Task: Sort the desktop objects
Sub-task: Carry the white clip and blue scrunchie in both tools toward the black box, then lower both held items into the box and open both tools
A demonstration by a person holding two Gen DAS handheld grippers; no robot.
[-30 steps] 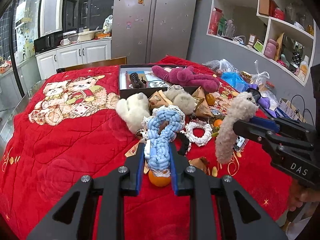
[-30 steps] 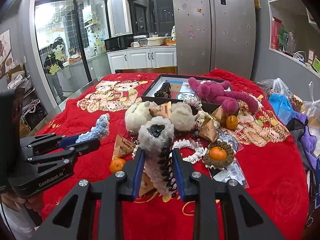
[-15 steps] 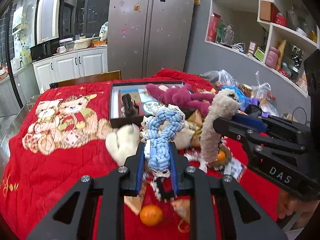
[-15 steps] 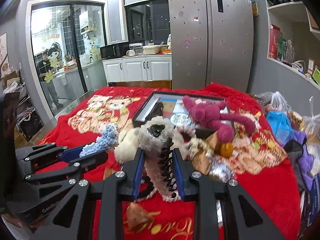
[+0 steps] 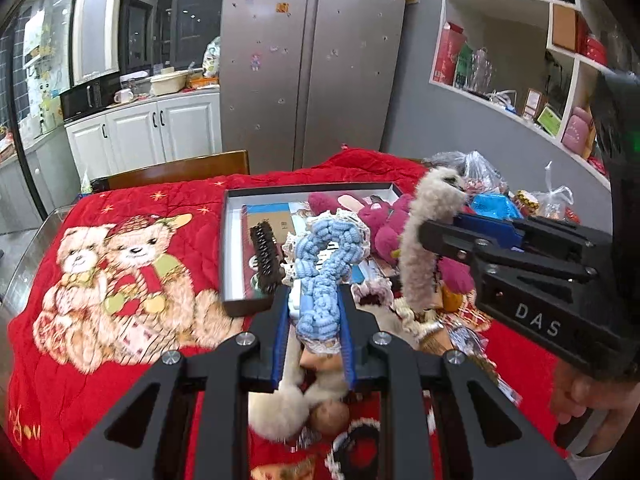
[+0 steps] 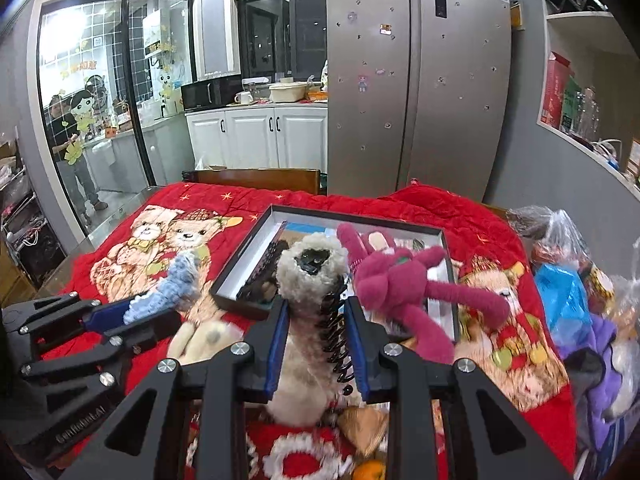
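left gripper (image 5: pixel 312 332) clamped on blue knitted scrunchie (image 5: pixel 326 268), held upright between its fingers above the tabletop clutter | open box (image 6: pixel 256 256) ahead, just beyond both | right gripper (image 6: pixel 316 344) clamped on cream fuzzy hair claw (image 6: pixel 308 276), its dark teeth against the right finger

Bare red quilt (image 5: pixel 132 208) left of box (image 5: pixel 234 240); pink plush (image 6: pixel 400 280) across its right side.
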